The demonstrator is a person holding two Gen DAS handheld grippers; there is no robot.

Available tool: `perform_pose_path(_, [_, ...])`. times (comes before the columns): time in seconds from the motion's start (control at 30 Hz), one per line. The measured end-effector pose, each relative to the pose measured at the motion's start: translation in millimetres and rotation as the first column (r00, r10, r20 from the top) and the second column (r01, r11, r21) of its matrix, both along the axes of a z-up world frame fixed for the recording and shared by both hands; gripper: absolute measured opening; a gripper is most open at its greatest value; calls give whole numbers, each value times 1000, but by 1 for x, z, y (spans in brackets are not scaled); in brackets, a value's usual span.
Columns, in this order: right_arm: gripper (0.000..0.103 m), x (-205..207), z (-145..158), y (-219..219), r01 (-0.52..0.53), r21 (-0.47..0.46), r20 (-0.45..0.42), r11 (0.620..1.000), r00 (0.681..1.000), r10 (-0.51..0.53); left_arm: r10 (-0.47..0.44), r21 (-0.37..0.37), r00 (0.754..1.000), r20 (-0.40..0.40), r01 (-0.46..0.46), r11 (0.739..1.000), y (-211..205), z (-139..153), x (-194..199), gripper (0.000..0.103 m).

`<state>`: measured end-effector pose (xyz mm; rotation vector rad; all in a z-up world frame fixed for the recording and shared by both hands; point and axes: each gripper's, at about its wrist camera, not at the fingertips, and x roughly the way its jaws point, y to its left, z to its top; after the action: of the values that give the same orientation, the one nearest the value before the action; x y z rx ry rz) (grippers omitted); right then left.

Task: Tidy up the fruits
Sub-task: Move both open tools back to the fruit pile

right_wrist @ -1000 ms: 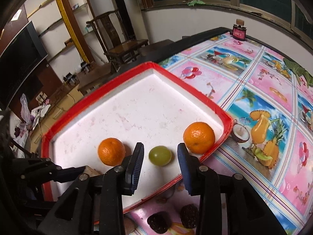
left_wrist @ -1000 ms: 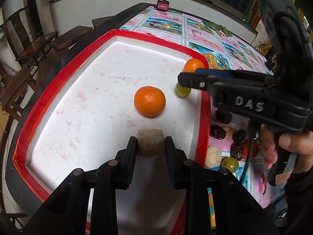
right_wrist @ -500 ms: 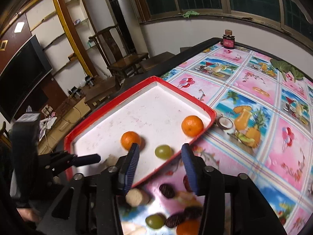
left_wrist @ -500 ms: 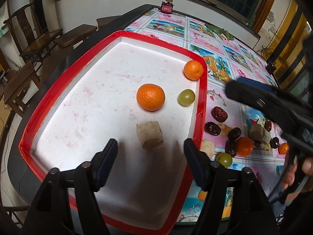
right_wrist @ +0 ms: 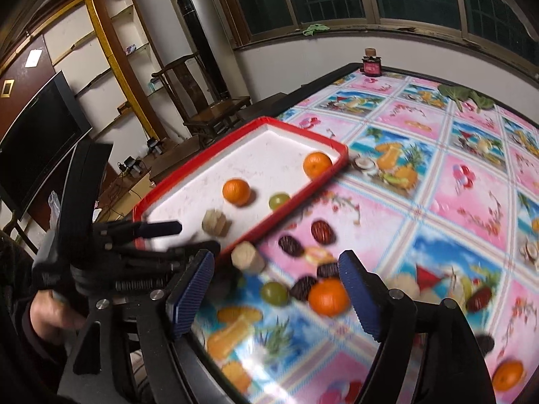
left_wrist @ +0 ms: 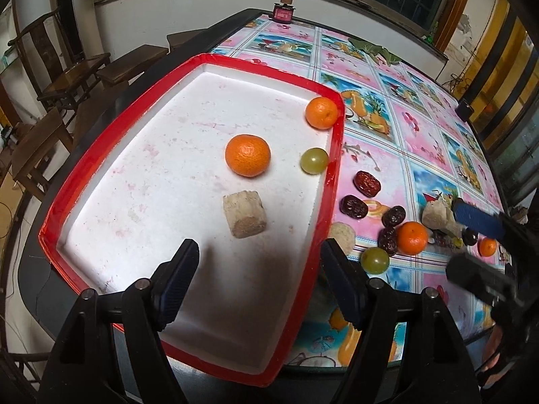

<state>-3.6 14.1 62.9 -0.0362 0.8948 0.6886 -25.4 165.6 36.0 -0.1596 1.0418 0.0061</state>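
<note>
Left gripper (left_wrist: 257, 282) and right gripper (right_wrist: 274, 294) both spread wide, holding nothing.

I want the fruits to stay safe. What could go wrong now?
The green grape inside the red-rimmed white tray sits right against the rim; a bump might roll it out. The loose pile on the flowery tablecloth is crowded: the small orange mandarin touches dark wrinkled dates, so the open right gripper could knock neighbours away. The open left gripper could hit the tan cork-like block.

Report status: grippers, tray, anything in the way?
Left gripper open, empty, over tray. Right gripper open, empty, above loose fruit pile by orange. Tray holds four items. Nothing blocking.
</note>
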Motion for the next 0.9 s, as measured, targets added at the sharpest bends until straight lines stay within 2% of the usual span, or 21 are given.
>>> perform_pose_path(0.5, [80, -26, -10, -61, 97, -35, -20, 995, 995, -98, -18, 28, 999, 29, 17, 999, -15, 18, -15, 75])
perform_pose_path(0.7, [80, -39, -15, -88, 122, -81, -23, 989, 992, -124, -72, 16, 997, 40, 71, 997, -35, 26, -22, 75])
perform_pose_path(0.9, [80, -45, -22, -111, 142, -104, -42, 984, 988, -147, -171, 5, 985, 19, 171, 985, -70, 17, -22, 74])
